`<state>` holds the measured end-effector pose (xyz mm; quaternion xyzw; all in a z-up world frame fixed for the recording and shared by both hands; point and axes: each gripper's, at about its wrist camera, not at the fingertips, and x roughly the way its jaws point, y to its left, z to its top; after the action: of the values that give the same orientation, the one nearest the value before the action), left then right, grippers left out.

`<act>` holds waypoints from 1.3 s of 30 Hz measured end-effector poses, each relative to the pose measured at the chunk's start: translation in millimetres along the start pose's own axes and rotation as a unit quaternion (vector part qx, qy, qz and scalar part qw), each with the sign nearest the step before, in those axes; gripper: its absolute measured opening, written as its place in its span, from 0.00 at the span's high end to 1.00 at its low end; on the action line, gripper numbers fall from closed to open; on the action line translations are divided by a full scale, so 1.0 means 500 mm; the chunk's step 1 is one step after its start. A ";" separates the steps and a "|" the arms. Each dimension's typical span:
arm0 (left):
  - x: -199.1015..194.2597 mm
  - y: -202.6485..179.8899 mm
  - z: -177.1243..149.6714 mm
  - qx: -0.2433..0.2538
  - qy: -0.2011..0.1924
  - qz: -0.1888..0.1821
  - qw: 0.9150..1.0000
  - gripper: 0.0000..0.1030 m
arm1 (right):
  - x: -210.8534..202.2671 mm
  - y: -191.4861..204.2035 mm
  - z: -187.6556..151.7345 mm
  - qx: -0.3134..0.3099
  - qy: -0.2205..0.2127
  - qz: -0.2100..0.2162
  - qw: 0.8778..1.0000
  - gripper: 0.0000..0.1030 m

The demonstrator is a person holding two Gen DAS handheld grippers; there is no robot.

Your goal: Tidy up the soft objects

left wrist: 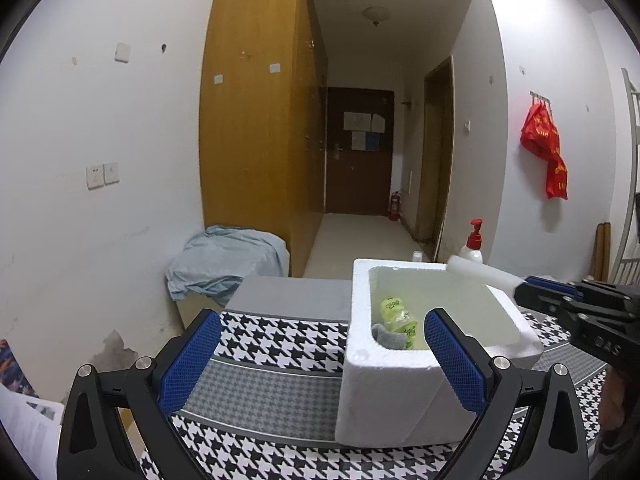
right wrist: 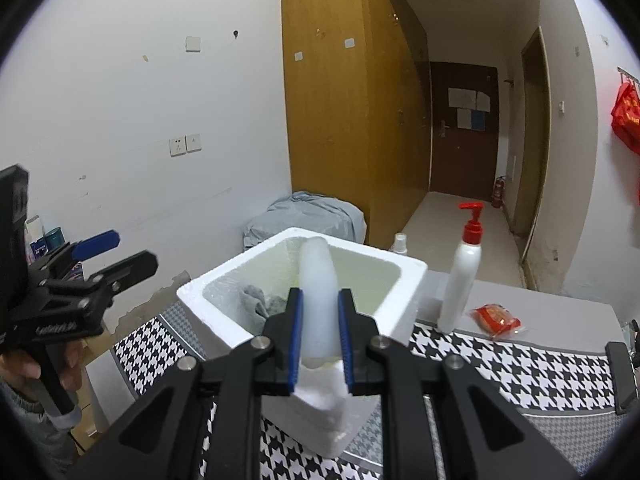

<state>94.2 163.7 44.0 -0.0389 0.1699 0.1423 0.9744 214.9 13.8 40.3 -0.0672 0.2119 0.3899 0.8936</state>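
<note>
A white foam box (left wrist: 384, 396) (right wrist: 224, 304) stands on the houndstooth cloth. Inside it lie a grey sock (left wrist: 390, 336) (right wrist: 256, 300) and a green tissue pack (left wrist: 398, 316). My right gripper (right wrist: 320, 312) is shut on a white foam roll (right wrist: 318, 296) and holds it over the box opening. The right gripper also shows in the left wrist view (left wrist: 524, 286), with the roll (left wrist: 482, 270) above the box's far right rim. My left gripper (left wrist: 324, 344) is open and empty, in front of the box's near left corner; it also shows in the right wrist view (right wrist: 116, 250).
A white pump bottle (right wrist: 460, 276) (left wrist: 474, 246) with a red top and a red packet (right wrist: 496, 320) sit right of the box. A small bottle (right wrist: 399, 243) stands behind it. A blue cloth (left wrist: 224, 260) covers a box by the wooden wardrobe (left wrist: 256, 120).
</note>
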 end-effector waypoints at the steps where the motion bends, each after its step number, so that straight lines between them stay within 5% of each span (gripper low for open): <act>1: -0.002 0.002 0.000 0.000 -0.001 0.001 1.000 0.01 | 0.005 0.003 0.004 0.001 0.001 0.004 1.000 0.81; 9: -0.022 0.032 -0.015 -0.018 -0.005 0.000 1.000 0.01 | 0.037 0.026 0.018 0.000 0.006 0.010 1.000 0.81; 14: -0.025 0.035 -0.025 -0.020 -0.004 0.002 1.000 0.01 | 0.064 0.032 0.022 -0.004 0.022 0.006 1.000 0.71; 16: -0.026 0.035 -0.027 -0.022 -0.003 0.000 1.000 0.01 | 0.065 0.036 0.018 -0.011 0.024 -0.003 1.000 0.32; 18: -0.026 0.035 -0.027 -0.021 -0.003 -0.002 1.000 0.01 | 0.051 0.038 0.014 -0.010 0.007 -0.001 1.000 0.21; 27: -0.028 0.019 -0.021 -0.016 -0.003 -0.002 1.000 0.01 | 0.022 0.029 0.009 -0.011 -0.002 -0.012 1.000 0.05; 39: -0.031 -0.062 -0.007 0.002 -0.007 -0.036 0.999 0.01 | -0.062 -0.037 -0.018 0.015 -0.023 -0.071 0.997 0.00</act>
<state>88.1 129.6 46.7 -0.0417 0.1621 0.1074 0.9800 206.7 -22.1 44.4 -0.0598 0.1915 0.3240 0.9245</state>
